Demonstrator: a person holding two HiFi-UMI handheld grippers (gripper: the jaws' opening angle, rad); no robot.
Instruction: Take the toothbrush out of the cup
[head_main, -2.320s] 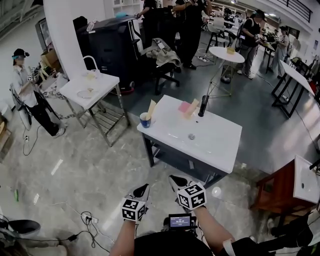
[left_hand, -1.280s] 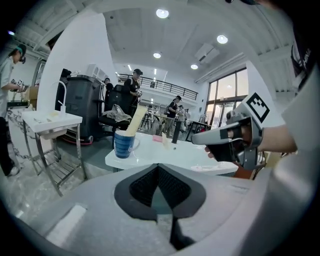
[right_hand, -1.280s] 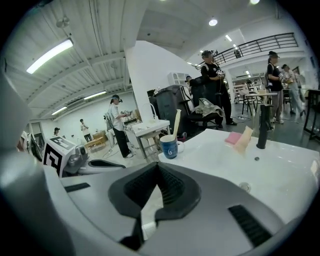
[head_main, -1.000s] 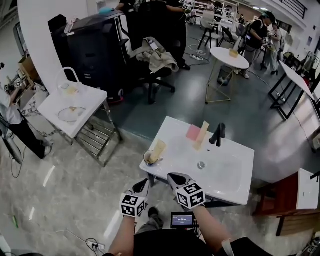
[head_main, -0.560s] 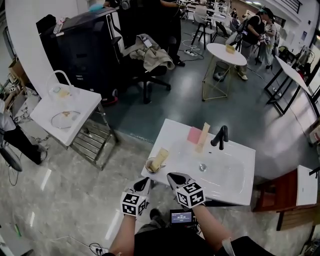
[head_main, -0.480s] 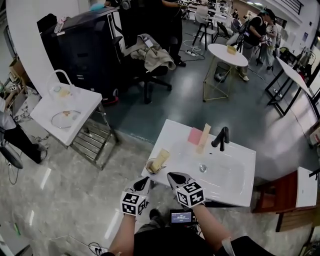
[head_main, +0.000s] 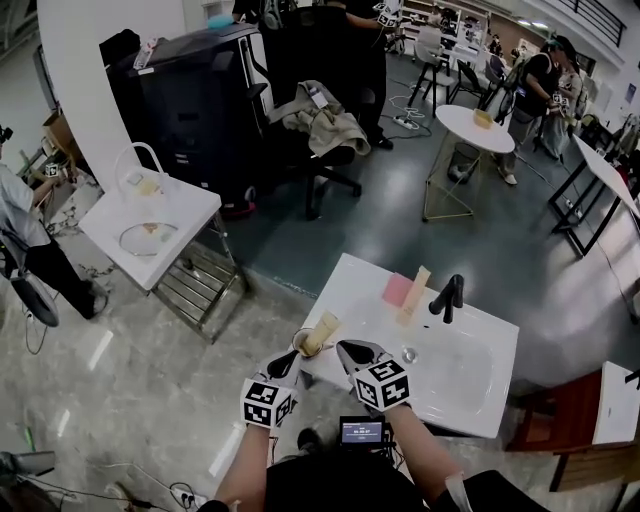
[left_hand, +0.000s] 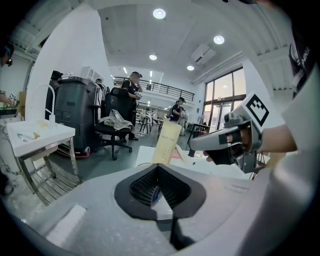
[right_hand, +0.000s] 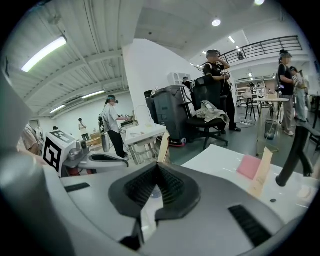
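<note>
A cup (head_main: 303, 347) stands at the front left corner of the white washbasin (head_main: 470, 375), and a toothbrush in a tall beige pack (head_main: 322, 333) leans out of it. My left gripper (head_main: 288, 360) is shut and empty, its tip just short of the cup on the near side. To the right of the cup, my right gripper (head_main: 347, 349) is also shut and empty. In the left gripper view the pack (left_hand: 168, 142) rises just past the shut jaws, with the right gripper (left_hand: 192, 146) beside it. The right gripper view shows the pack (right_hand: 163, 146) ahead and the left gripper (right_hand: 120, 159) at left.
On the basin stand a black faucet (head_main: 448, 297), a pink pad (head_main: 397, 290) and a second beige pack (head_main: 415, 292). A white metal-legged table (head_main: 150, 215) stands at left, an office chair (head_main: 325, 135) and a round table (head_main: 482, 128) beyond. Several people stand around.
I have come closer to the basin. Both grippers have moved forward together, and the cup now lies right at their tips. Both stay shut.
</note>
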